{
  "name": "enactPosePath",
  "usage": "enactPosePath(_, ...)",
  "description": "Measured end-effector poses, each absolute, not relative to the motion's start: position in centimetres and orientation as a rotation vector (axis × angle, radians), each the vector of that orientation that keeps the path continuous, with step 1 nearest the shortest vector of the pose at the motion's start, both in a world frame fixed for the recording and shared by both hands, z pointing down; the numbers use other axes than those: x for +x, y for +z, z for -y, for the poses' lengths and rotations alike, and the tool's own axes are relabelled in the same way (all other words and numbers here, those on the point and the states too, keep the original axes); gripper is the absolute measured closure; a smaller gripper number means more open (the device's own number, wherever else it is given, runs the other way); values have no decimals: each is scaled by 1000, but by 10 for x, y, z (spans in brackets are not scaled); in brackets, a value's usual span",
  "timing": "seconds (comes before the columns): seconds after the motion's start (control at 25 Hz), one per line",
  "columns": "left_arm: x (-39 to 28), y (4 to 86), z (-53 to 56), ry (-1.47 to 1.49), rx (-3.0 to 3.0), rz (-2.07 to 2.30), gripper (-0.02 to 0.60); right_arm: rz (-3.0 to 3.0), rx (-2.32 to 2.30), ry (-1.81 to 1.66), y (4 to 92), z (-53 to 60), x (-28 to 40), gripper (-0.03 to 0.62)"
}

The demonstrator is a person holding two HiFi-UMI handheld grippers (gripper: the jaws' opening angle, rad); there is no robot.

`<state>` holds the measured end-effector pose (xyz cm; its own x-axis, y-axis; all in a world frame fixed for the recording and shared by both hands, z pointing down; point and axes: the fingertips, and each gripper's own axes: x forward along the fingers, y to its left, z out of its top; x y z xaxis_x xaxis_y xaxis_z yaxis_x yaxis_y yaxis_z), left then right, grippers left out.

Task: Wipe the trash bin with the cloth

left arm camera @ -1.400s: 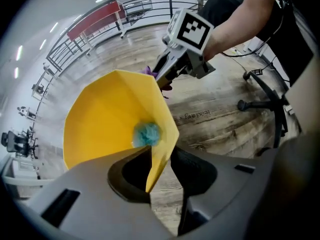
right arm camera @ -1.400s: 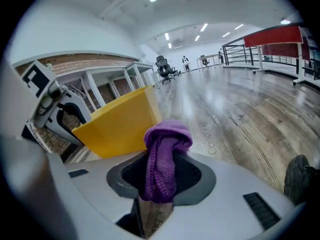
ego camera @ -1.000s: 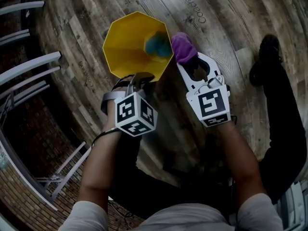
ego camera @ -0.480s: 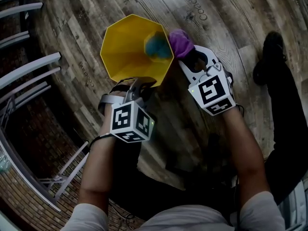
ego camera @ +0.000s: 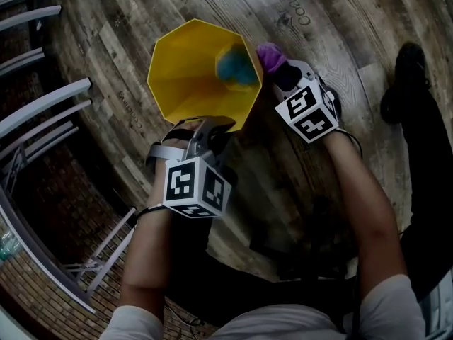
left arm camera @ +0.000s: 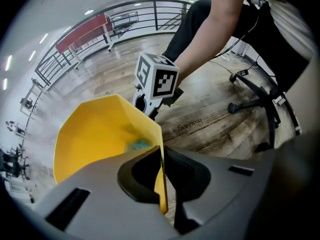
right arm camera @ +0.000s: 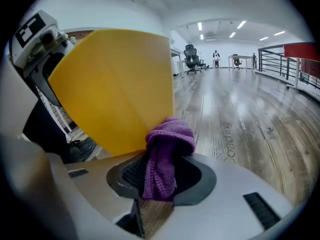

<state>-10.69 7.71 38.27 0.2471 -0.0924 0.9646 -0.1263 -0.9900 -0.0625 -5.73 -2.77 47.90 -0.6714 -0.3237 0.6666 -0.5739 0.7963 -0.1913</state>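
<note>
The yellow trash bin [ego camera: 182,73] stood upright on the wooden plank floor [ego camera: 340,34], its many-sided mouth open to the head view, with a teal object [ego camera: 236,66] lying inside against the right-hand wall. The left tool [ego camera: 212,125] pointed steeply down at the near edge of the bin, and in the left gripper view its jaws were closed together on the thin yellow wall at the rim [left arm camera: 161,149], one jaw inside the bin and one outside. The right tool [ego camera: 279,73] sat on the bin's right side, outside it, with its jaws clamped on a purple cloth [ego camera: 269,54]. In the right gripper view the cloth [right arm camera: 165,149] bunched up out of the jaws, and its folded top lay against the bin's outer wall [right arm camera: 115,84], low on a corner edge. A metal railing [ego camera: 42,112] ran along the left of the head view, and a dark shoe [ego camera: 410,62] rested on the floor at the far right, well apart from the bin.
</note>
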Motion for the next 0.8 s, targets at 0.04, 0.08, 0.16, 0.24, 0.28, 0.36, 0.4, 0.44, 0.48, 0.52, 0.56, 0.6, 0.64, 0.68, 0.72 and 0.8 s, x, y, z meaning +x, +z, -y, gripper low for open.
enactPosePath(0.04, -105, 382, -78, 1887, 2461, 210, 571, 2330, 656, 528, 486, 27, -58, 468)
enactPosePath(0.08, -103, 381, -80, 1868, 2465, 201, 571, 2309, 649, 537, 494, 26, -58, 468)
enactPosePath(0.16, -97, 380, -83, 1827, 2472, 176, 571, 2267, 627, 547, 511, 24, -60, 469)
enactPosePath(0.24, -93, 381, -84, 1807, 2477, 158, 569, 2234, 607, 545, 525, 24, -64, 468)
enactPosePath(0.28, -92, 381, -83, 1803, 2478, 155, 569, 2220, 601, 543, 532, 24, -66, 468)
enactPosePath(0.36, -93, 382, -83, 1798, 2478, 157, 569, 2192, 589, 540, 544, 25, -68, 468)
enactPosePath(0.4, -93, 382, -83, 1795, 2476, 160, 569, 2175, 580, 535, 551, 24, -69, 468)
enactPosePath(0.44, -94, 382, -83, 1789, 2474, 165, 569, 2156, 567, 524, 558, 23, -69, 468)
enactPosePath(0.48, -94, 382, -83, 1780, 2470, 171, 569, 2135, 552, 508, 566, 22, -70, 468)
enactPosePath(0.52, -93, 382, -83, 1767, 2466, 179, 569, 2113, 536, 493, 574, 20, -69, 468)
enactPosePath(0.56, -92, 382, -83, 1752, 2463, 186, 569, 2093, 522, 482, 581, 18, -68, 468)
enactPosePath(0.6, -90, 381, -83, 1738, 2461, 193, 569, 2075, 510, 474, 586, 15, -67, 468)
enactPosePath(0.64, -89, 381, -83, 1725, 2460, 200, 569, 2061, 502, 468, 590, 14, -65, 468)
enactPosePath(0.68, -88, 380, -83, 1714, 2459, 208, 569, 2052, 500, 464, 591, 13, -63, 468)
enactPosePath(0.72, -88, 380, -82, 1703, 2457, 218, 569, 2050, 503, 465, 591, 14, -63, 469)
enactPosePath(0.8, -88, 381, -79, 1681, 2448, 251, 569, 2065, 533, 484, 584, 17, -60, 468)
